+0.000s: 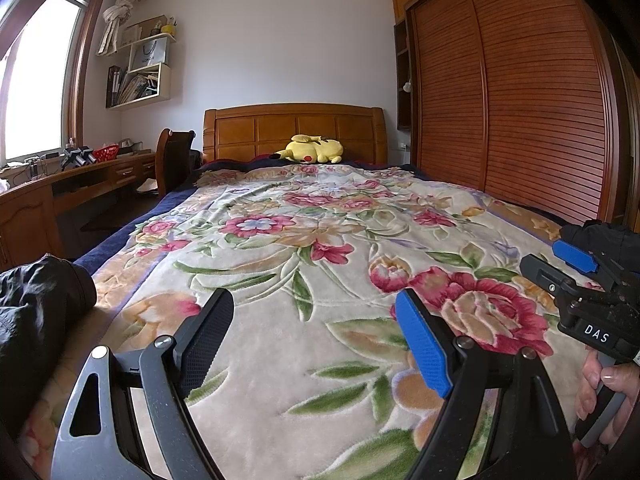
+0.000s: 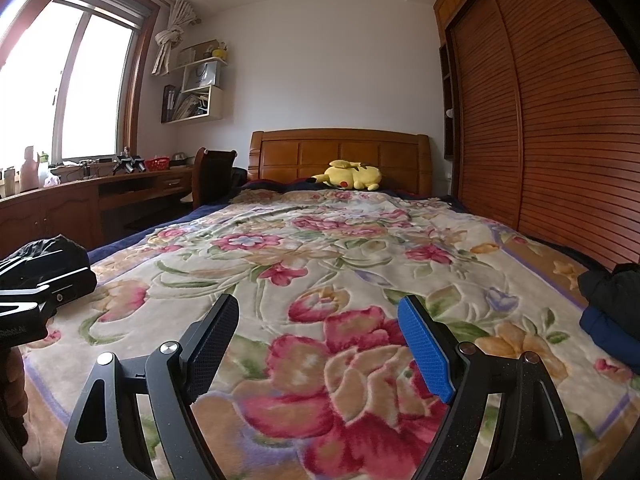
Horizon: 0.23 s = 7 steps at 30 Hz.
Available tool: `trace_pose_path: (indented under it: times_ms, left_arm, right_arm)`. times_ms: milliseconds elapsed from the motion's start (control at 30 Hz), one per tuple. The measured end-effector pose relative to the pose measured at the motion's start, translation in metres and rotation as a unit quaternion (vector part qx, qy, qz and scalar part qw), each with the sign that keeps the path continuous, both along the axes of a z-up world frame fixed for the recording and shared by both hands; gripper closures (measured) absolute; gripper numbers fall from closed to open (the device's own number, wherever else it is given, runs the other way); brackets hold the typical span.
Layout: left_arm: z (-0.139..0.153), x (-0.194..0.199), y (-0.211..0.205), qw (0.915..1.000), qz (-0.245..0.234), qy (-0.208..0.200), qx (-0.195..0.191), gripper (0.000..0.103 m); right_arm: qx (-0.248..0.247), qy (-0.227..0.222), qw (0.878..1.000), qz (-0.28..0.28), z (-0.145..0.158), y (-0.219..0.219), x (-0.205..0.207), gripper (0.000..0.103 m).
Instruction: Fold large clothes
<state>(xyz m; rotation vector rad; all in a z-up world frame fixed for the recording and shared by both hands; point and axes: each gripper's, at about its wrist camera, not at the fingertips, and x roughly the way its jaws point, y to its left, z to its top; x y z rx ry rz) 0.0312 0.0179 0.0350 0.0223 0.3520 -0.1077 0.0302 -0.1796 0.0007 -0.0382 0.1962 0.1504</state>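
Observation:
A crumpled black garment [image 1: 40, 312] lies at the bed's left edge, left of my left gripper [image 1: 316, 316]. That gripper hovers low over the floral blanket [image 1: 320, 240], open, with nothing between its black and blue fingers. My right gripper [image 2: 320, 320] is also open and empty over the blanket's big red flower. It shows in the left wrist view at the right [image 1: 544, 258], held by a hand [image 1: 608, 384]. To its right lie a black garment [image 2: 612, 280] and a navy blue one [image 2: 608, 328]. The left gripper [image 2: 80, 272] shows at the left edge in front of the black garment [image 2: 48, 246].
A yellow plush toy [image 1: 316, 150] rests against the wooden headboard [image 1: 296, 128]. A slatted wooden wardrobe [image 1: 520, 100] runs along the bed's right side. A desk [image 2: 100, 196] with clutter and a chair [image 2: 212, 172] stand to the left under the window.

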Motion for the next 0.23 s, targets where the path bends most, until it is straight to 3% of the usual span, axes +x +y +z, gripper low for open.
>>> trace_pose_path:
  times_ms: [233]
  left_arm:
    - [-0.0002,-0.0003,0.0005,1.0000,0.000,0.000,-0.001,0.019]
  right_arm:
    - [0.000,-0.001,1.000,-0.001,-0.0003,-0.0002,-0.0007,0.020]
